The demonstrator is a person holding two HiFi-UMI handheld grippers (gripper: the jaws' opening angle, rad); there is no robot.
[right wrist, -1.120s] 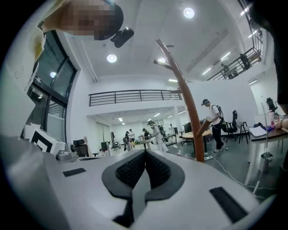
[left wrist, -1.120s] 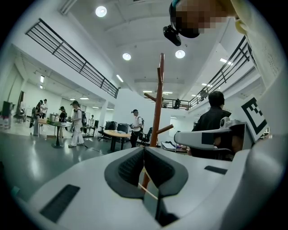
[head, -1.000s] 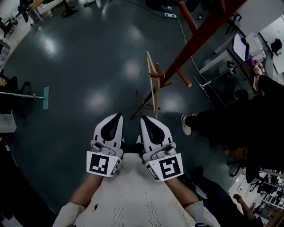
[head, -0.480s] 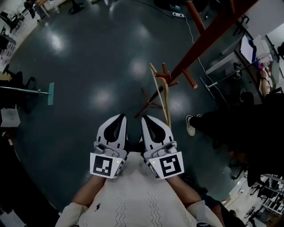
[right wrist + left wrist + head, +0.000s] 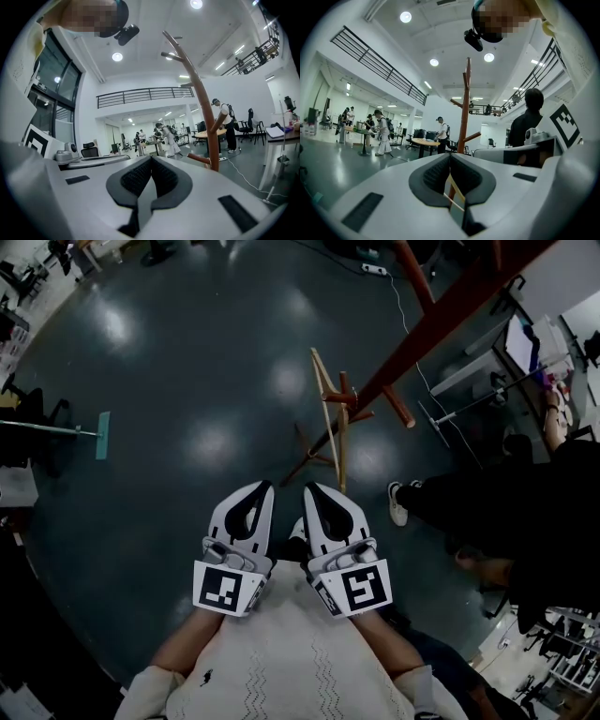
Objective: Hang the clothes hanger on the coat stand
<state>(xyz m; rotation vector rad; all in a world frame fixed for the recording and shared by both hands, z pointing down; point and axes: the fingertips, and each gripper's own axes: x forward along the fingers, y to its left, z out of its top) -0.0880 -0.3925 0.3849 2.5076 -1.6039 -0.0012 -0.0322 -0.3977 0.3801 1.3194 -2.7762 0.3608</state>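
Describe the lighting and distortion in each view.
Head view: dim and underexposed, with pale glare patches on the glossy floor, though the coat stand shows clearly. Left gripper view: bright, with the ceiling lights blown out and black fisheye corners. Right gripper view: equally bright, and the wide lens bends the coat stand into a curve.

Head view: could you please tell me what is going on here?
A person holds a gripper in each hand, side by side near the body. The left claw and the right claw are both shut and empty. The wooden hanger appears to hang on a lower peg of the coat stand ahead, clear of both claws.
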